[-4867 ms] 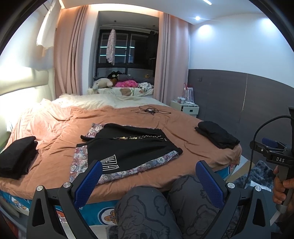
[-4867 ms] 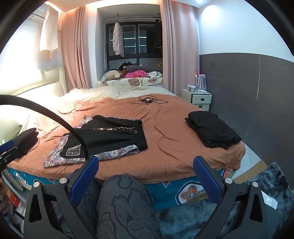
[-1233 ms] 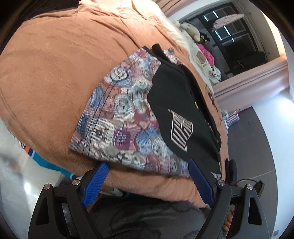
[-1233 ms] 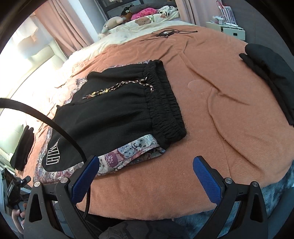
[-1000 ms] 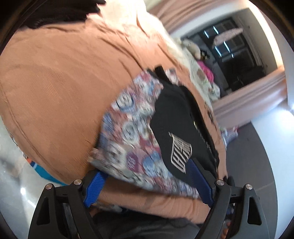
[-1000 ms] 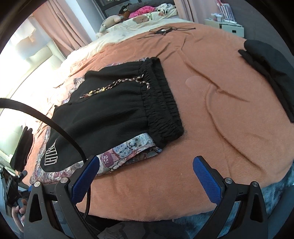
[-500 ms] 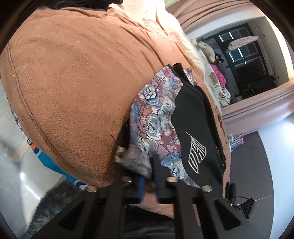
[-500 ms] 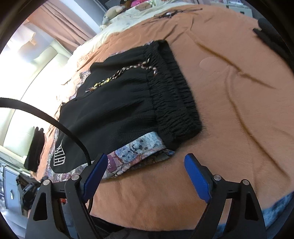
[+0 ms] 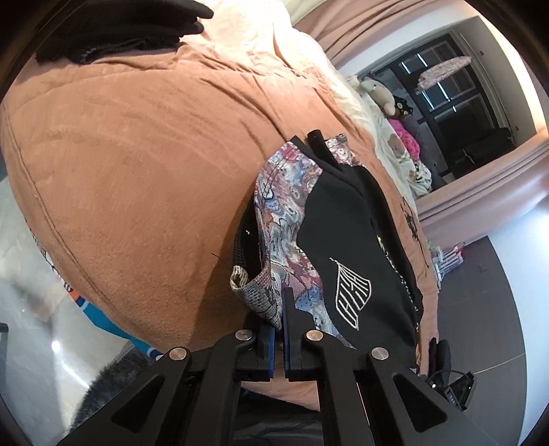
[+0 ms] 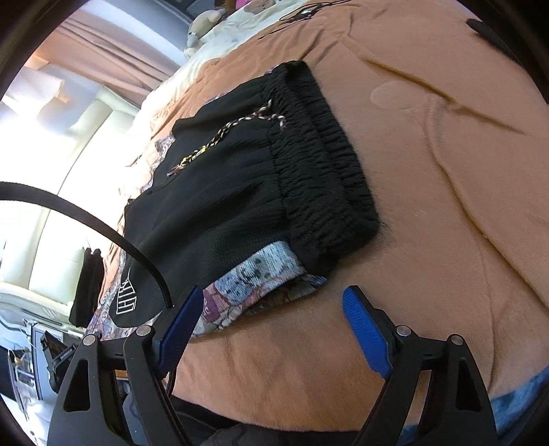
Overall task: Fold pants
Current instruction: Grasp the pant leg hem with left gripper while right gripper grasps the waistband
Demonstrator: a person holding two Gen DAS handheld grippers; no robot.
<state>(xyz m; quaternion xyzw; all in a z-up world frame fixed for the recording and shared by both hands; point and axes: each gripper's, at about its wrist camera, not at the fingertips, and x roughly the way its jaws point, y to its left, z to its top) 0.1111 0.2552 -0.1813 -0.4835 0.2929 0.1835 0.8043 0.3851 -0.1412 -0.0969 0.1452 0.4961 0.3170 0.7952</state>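
Note:
Black shorts with patterned floral leg panels [image 9: 346,240] lie flat on the orange bedspread [image 9: 137,164]. My left gripper [image 9: 278,308] is shut on the patterned hem corner [image 9: 254,291] and has lifted it slightly. In the right wrist view the shorts [image 10: 247,185] show their black elastic waistband [image 10: 326,178] and drawstring. My right gripper [image 10: 271,302] is open, just in front of the waistband's near corner and the patterned fabric [image 10: 260,274] under it, not touching.
A folded black garment [image 9: 116,27] lies at the bed's far left, and shows in the right wrist view [image 10: 87,284]. Another dark garment's edge [image 10: 487,31] sits at the right. Stuffed toys [image 9: 381,92] and curtains are beyond. The bed edge is just below both grippers.
My left gripper closed on the patterned hem corner and lifted it. My right gripper moved closer to the waistband corner and narrowed a little, still open.

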